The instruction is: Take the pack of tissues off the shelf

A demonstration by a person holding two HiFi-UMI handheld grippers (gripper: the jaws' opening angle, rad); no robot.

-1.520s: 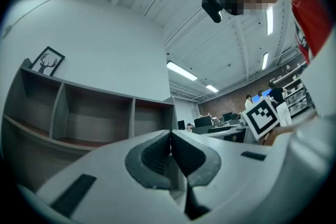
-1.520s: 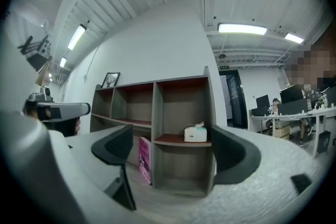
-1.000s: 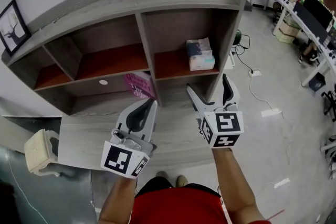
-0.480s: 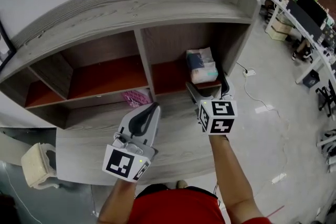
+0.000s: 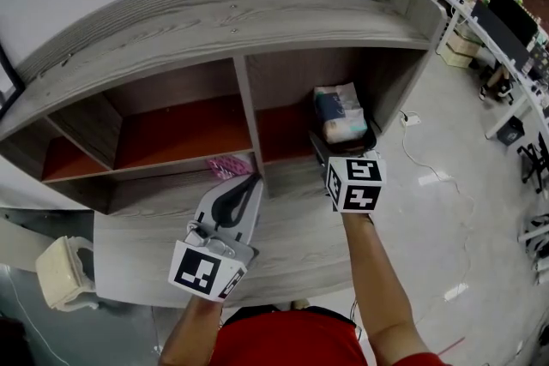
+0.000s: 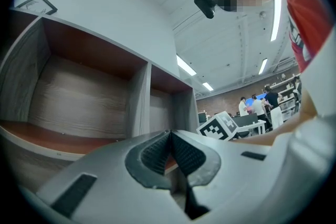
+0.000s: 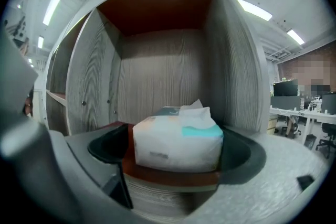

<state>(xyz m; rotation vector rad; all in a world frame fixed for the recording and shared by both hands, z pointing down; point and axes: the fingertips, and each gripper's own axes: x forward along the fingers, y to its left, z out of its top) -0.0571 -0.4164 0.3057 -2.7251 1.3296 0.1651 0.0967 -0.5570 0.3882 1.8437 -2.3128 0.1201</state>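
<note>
Your pack of tissues is a soft white plastic-wrapped block with a teal band and a tuft of tissue poking from its top. It sits on the red-brown floor of the right-hand compartment of the grey wood-grain shelf. Your right gripper has its dark curved jaws spread wide on either side of the pack. The pads don't seem to press it, though the right one looks very close. Your left gripper hangs lower by the centre divider, its ribbed pads pinched together on nothing. Just beyond its tips lies a crumpled pink packet.
</note>
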